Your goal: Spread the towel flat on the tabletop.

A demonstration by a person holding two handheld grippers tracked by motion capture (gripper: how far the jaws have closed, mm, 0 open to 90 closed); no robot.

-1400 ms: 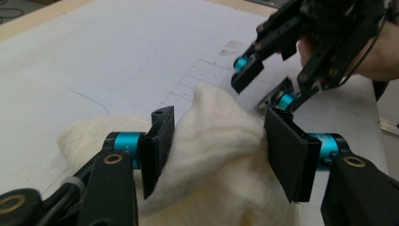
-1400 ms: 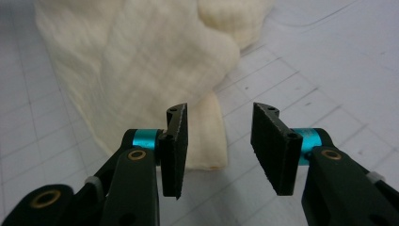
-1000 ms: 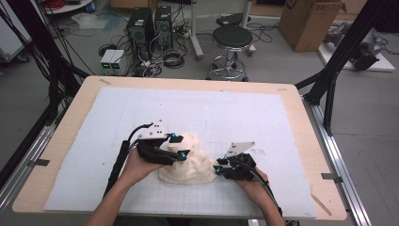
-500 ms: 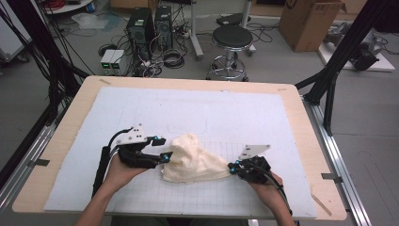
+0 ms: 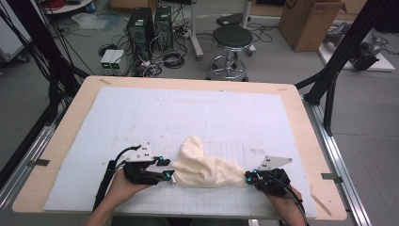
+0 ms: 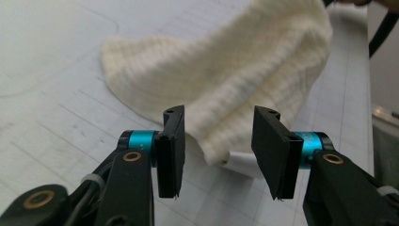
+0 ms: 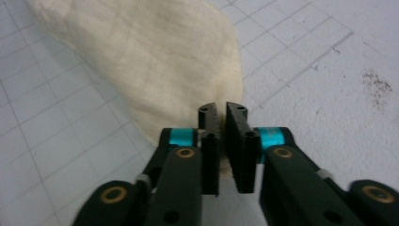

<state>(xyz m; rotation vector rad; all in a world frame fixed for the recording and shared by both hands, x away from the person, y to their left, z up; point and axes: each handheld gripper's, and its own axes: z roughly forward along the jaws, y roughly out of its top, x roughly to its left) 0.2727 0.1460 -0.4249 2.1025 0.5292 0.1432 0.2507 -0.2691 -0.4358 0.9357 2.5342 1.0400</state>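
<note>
A cream knitted cloth (image 5: 204, 167) lies stretched across the near part of the white gridded mat (image 5: 197, 117). My left gripper (image 5: 170, 175) sits at the cloth's left end. In the left gripper view its jaws stand open, with the cloth's corner (image 6: 221, 157) between them and apart from both pads. My right gripper (image 5: 247, 177) is at the cloth's right end. In the right gripper view its jaws (image 7: 222, 141) are shut on the edge of the cloth (image 7: 155, 61), pinching a thin fold.
The mat covers a wooden table (image 5: 66, 127) with metal rails at its sides. Beyond the far edge stand a stool (image 5: 230, 40), computer boxes (image 5: 141, 23) and cables on the floor. A cardboard box (image 5: 310, 19) sits at the back right.
Both grippers moved apart along the near edge, and the bunched cloth has been drawn out into a longer, flatter shape. The left gripper's jaws are now open around the corner.
</note>
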